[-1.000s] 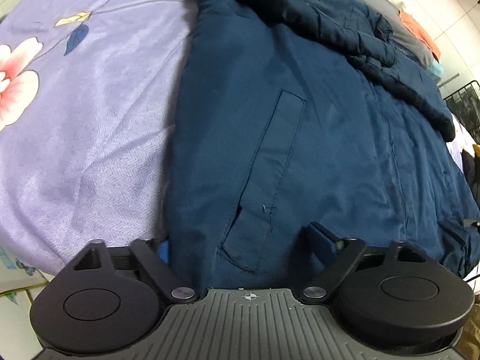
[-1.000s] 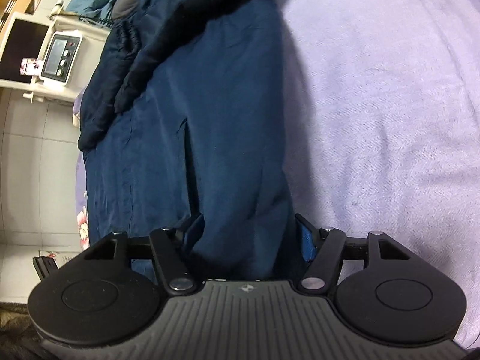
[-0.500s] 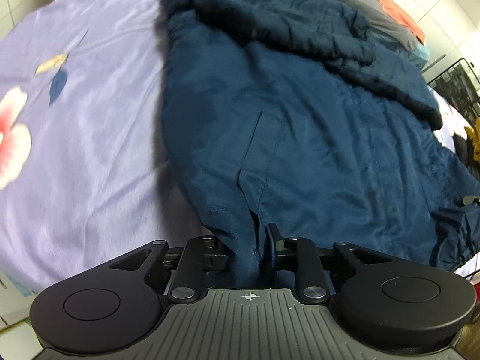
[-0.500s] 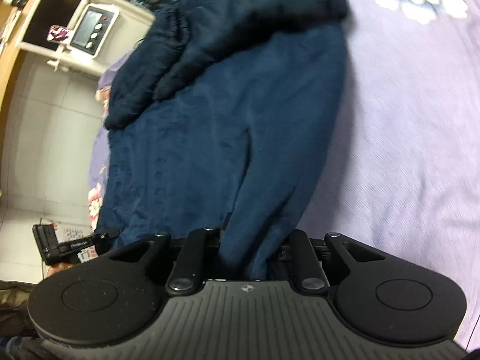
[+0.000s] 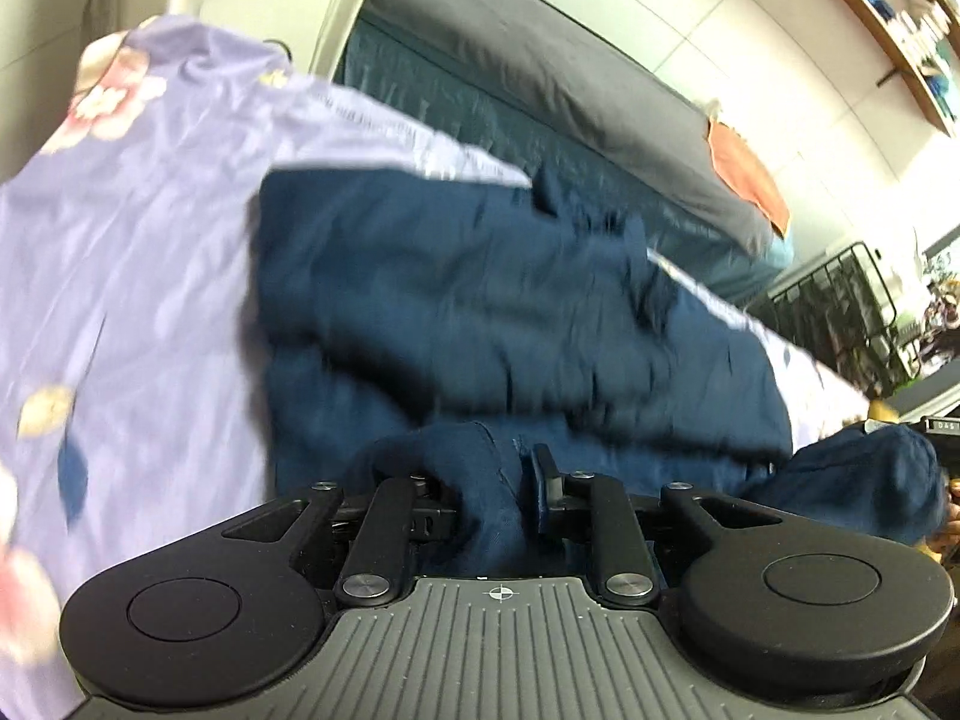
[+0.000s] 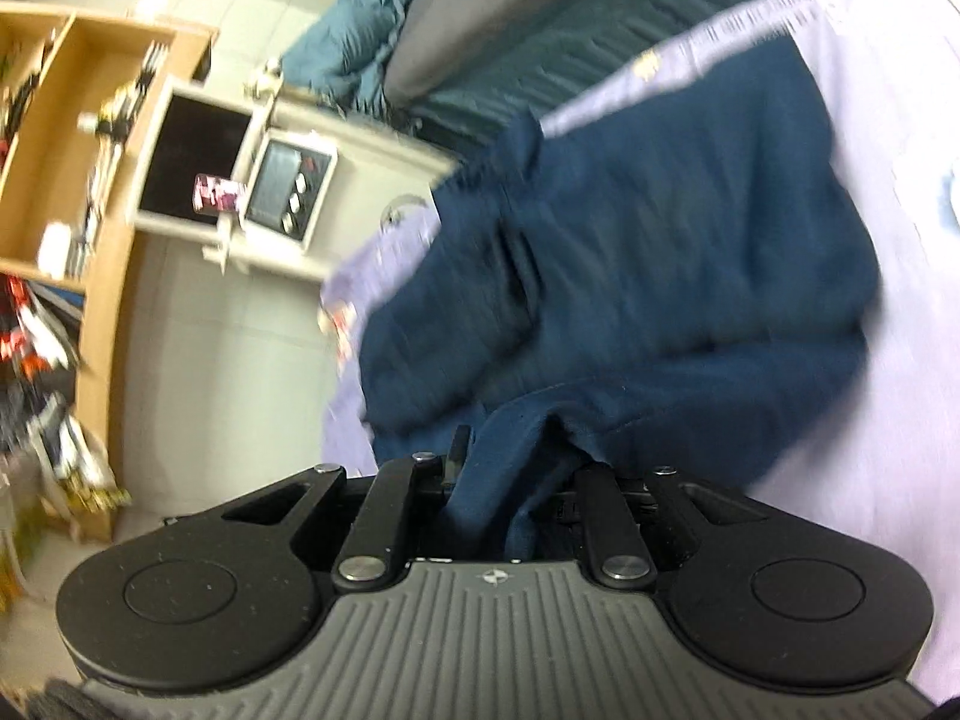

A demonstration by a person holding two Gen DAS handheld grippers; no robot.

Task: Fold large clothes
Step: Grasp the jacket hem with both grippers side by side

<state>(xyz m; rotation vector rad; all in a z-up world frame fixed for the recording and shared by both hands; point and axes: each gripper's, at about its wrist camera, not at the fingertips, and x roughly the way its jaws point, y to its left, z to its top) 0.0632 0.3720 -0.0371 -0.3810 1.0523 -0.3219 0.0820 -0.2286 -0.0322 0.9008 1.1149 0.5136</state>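
- Clamping the hem of the navy jacket [image 5: 480,312] in the left gripper [image 5: 492,480], a thick bunch of cloth filling the gap between its fingers (jaws have just been closing further on it).
- Pinching the same hem in the right gripper [image 6: 510,480], fingers drawn tight together on a fold of cloth.
- Lifting now: a second ago lying flat between open fingers, the hem is rising off the purple floral bedsheet [image 5: 132,276], both views tilting up toward the grey pillow [image 5: 570,78] beyond the fingertips.
- Judging from this: hem secured at both corners, bottom-to-top fold starting, rest of the jacket lying on the bed ahead of the fingers, bunched and blurred.
- Checking containers: wooden shelf unit [image 6: 66,138] far to the left of the right fingers, holding small cluttered items (too blurred to name); white cabinet cubby [image 6: 192,168] beside it, looking dark inside, contents not discernible.
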